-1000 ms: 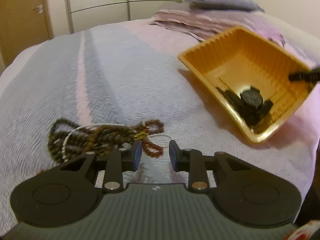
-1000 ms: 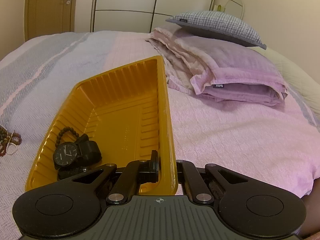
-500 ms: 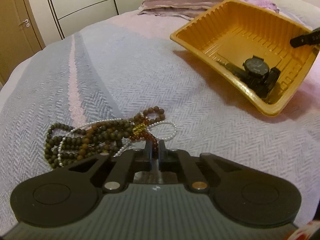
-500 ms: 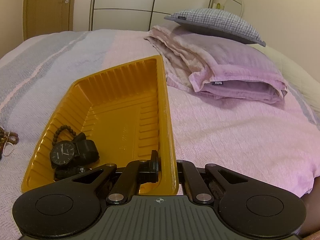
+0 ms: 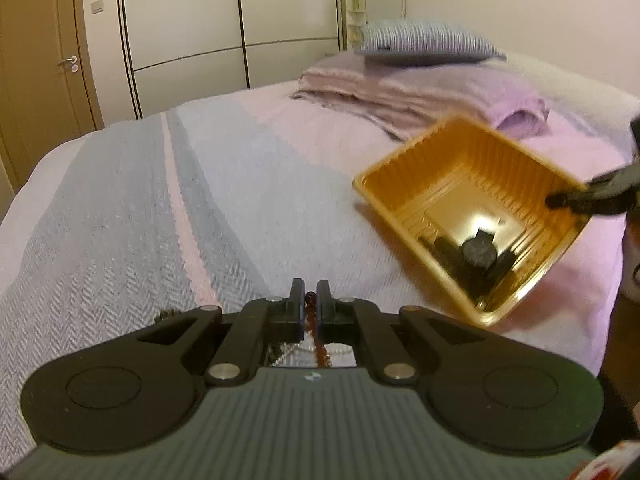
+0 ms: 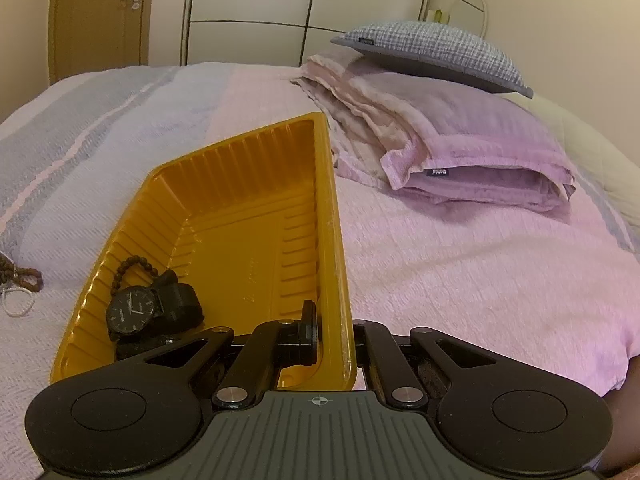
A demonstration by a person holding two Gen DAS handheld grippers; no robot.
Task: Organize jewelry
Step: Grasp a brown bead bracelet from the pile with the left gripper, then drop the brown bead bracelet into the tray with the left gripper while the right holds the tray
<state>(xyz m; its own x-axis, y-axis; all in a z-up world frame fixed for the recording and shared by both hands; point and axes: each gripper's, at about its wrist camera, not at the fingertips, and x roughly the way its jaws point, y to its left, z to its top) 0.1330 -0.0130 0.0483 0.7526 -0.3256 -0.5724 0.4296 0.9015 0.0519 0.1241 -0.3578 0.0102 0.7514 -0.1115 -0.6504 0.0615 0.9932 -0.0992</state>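
My left gripper (image 5: 309, 294) is shut on a reddish-brown bead bracelet (image 5: 318, 342) that hangs down between its fingers, lifted above the bed. An orange plastic tray (image 5: 404, 172) sits tilted to its right, with a black watch (image 5: 480, 254) inside. My right gripper (image 6: 334, 316) is shut on the tray's near right rim (image 6: 334, 240); it also shows in the left wrist view (image 5: 560, 200). In the right wrist view the black watch (image 6: 132, 312) and a dark bead bracelet (image 6: 134, 265) lie in the tray. More beads and a white pearl strand (image 6: 18, 286) lie on the bed at the far left.
The bed has a grey and pink woven cover (image 5: 160, 216). Folded purple blankets (image 6: 460, 140) with a grey checked pillow (image 6: 432, 52) on top lie behind the tray. White wardrobe doors (image 5: 192, 20) and a wooden door (image 5: 40, 48) stand beyond the bed.
My left gripper closed on the reddish bracelet in the bead pile, then lifted it up and tipped forward, so the pile dropped out of view. The right gripper kept hold of the tray.
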